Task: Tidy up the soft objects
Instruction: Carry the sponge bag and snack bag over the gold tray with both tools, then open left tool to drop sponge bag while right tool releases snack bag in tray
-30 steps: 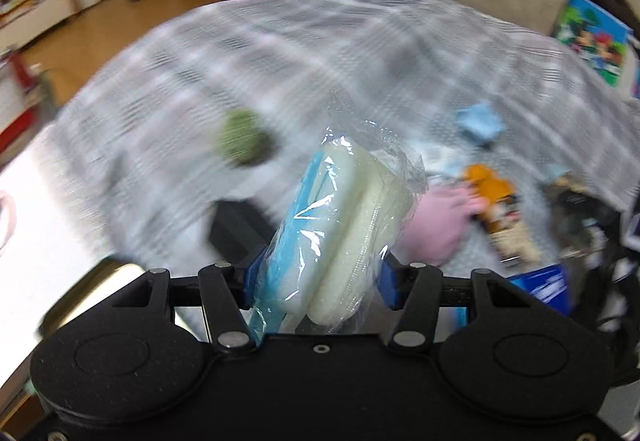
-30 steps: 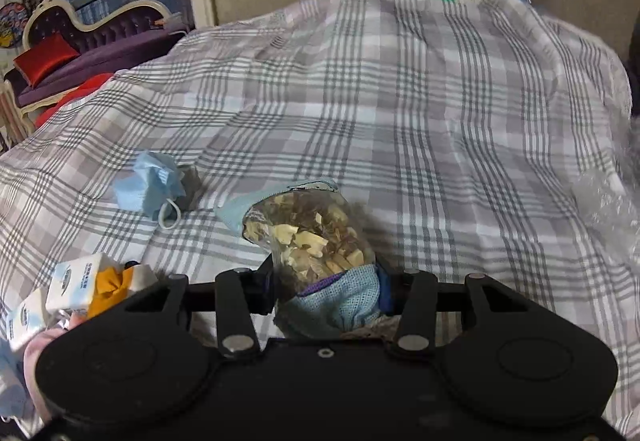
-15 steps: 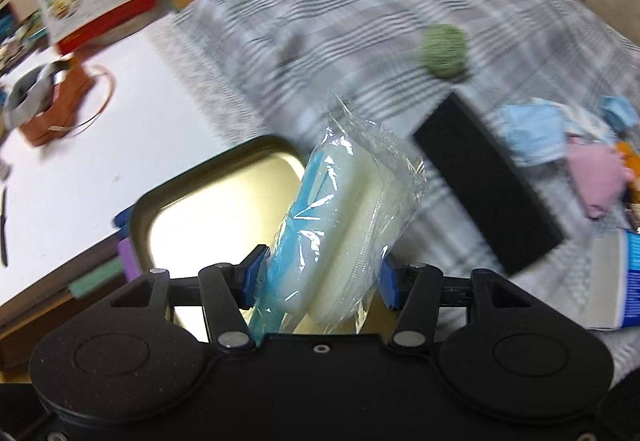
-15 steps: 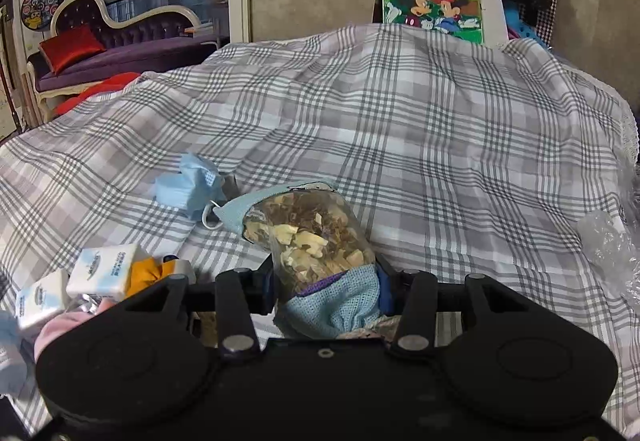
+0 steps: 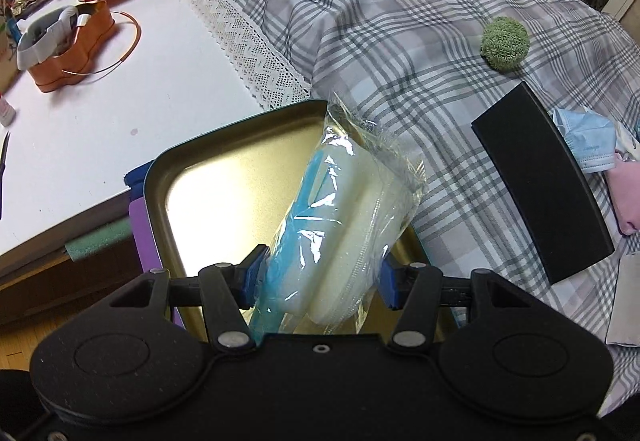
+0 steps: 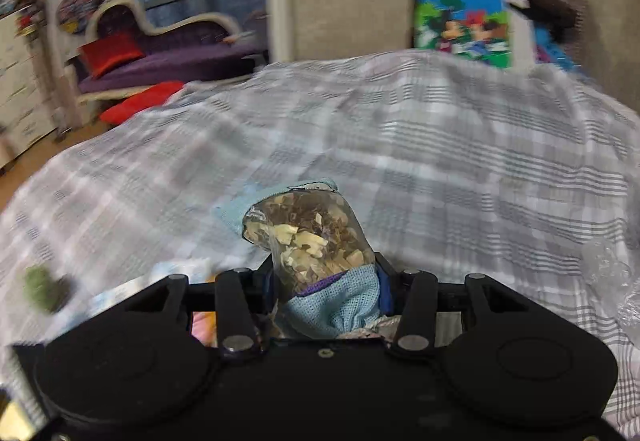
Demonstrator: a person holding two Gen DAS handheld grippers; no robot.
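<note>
1. My left gripper [image 5: 320,277] has swung away from the middle of the grey-and-white plaid bedspread [image 5: 400,21]; it now hangs over the shiny gold metal tray [image 5: 224,193] at the bed's left edge.
2. The clear plastic pack of white and blue sponges [image 5: 340,217] came along, and now sits above the tray's right half.
3. My right gripper [image 6: 326,291] has lifted with its mesh pouch of dried chips [image 6: 312,241]; the far purple sofa [image 6: 168,57] shows more fully now.
4. The round green knitted scrubber [image 6: 40,287] has entered the right view, near left.

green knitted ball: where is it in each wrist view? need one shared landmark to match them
Left wrist: green knitted ball upper right, on the plaid cloth, beyond the black pad.
Right wrist: blurred green blob at far left edge, low, on the same cloth.
Shared landmark: the plaid cloth.
</note>
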